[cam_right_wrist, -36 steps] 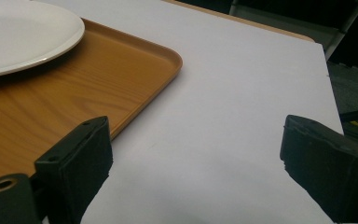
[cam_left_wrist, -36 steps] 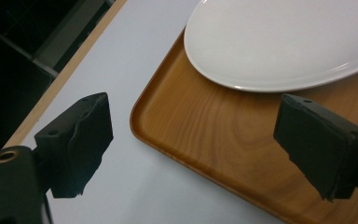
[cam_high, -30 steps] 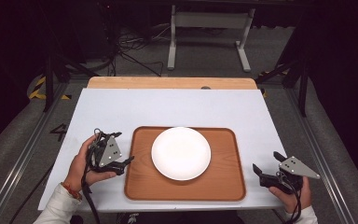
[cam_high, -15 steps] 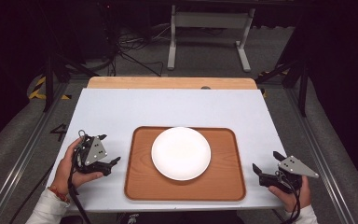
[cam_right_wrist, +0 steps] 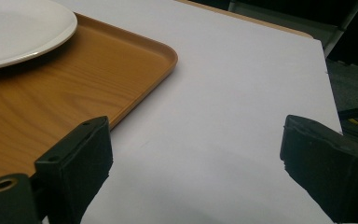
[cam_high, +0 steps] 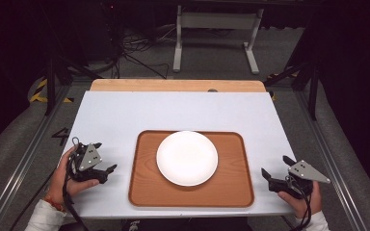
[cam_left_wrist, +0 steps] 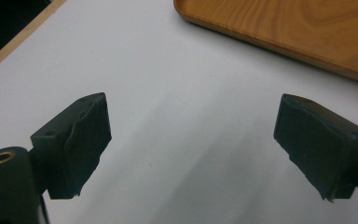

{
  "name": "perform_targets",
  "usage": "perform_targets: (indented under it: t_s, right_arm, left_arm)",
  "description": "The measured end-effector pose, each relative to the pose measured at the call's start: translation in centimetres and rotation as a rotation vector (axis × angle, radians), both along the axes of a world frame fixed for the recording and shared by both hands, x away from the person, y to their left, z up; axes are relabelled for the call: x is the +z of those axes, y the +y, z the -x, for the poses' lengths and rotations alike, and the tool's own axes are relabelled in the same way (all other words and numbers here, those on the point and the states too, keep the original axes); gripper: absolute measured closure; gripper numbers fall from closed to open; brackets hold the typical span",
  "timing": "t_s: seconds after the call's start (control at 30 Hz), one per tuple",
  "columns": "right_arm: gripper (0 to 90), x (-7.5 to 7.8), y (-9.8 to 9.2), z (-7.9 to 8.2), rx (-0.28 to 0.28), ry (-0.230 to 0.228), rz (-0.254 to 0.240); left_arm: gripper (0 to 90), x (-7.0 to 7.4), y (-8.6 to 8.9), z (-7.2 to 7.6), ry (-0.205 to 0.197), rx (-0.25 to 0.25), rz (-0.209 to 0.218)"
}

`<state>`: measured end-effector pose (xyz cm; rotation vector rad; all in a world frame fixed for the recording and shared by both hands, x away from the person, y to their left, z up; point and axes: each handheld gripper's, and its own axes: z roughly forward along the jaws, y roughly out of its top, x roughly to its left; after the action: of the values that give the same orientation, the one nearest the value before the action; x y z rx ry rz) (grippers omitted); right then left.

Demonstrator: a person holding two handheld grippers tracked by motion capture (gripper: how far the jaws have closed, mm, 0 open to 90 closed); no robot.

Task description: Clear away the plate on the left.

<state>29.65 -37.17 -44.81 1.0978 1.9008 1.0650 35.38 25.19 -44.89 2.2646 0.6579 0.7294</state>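
Flanking the tray [cam_high: 231, 192] (long axis left-right), both grippers' fingers [cam_left_wrist: 81, 140] spread, empty.

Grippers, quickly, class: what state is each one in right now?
Left gripper: open, holding nothing, over the table beside the tray.
Right gripper: open, holding nothing.

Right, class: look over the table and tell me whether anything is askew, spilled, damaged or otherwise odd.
Nothing stands out. The white plate sits flat and clean near the middle of the wooden tray, which lies square on the table. No spills or damage show.
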Motion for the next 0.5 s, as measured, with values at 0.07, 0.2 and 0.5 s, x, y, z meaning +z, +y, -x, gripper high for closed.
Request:
perform_targets:
  t_s: [0.07,0.2,0.5]
  right_arm:
    - [9.8,0.0,-0.1,0.0,-0.004,0.0,-0.004]
    - [9.8,0.0,-0.1,0.0,-0.002,-0.003,-0.002]
    - [9.7,0.1,-0.1,0.0,0.002,-0.004,-0.002]
  left_arm:
    - [11.5,-0.3,0.4,0.2,0.011,0.011,0.02]
    - [11.3,-0.9,1.3,0.7,0.021,0.03,0.057]
    - [10.5,-1.9,2.9,1.6,0.063,0.08,0.189]
